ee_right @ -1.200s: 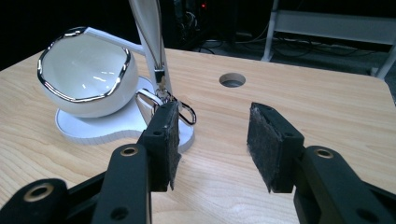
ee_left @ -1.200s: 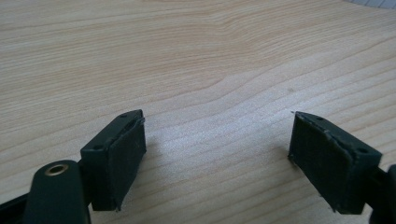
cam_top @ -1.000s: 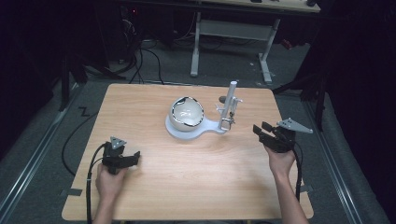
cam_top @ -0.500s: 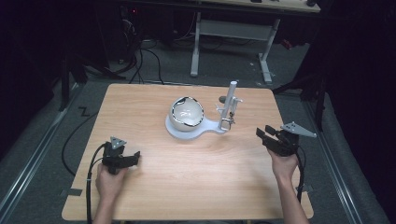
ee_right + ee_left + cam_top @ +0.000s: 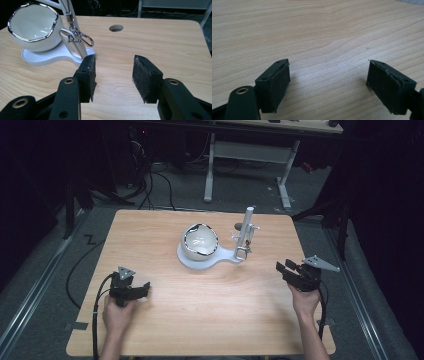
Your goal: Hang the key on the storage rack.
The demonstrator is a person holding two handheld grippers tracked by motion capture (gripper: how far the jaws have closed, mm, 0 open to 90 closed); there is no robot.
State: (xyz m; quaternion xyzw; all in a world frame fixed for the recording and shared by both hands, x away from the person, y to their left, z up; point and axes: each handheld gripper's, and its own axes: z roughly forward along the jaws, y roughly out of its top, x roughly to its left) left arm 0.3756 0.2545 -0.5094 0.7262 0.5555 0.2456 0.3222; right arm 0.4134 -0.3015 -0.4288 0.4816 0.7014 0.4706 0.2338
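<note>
One white bowl [image 5: 200, 242] on its white stand [image 5: 239, 255] sits at table [image 5: 150, 230] centre. Right gripper [image 5: 286, 268], at four o'clock, empty and open, points toward it; left gripper [image 5: 145, 287], at seven o'clock, open. Risk: a careless reach could tip the upright post [image 5: 246, 232].

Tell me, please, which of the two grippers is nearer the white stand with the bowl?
The right gripper: it sits beside the stand, while the left gripper sits farther back.

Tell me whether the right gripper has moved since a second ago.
Yes. In the high view the right gripper has slipped slightly toward the table's near edge, away from the white stand.
</note>
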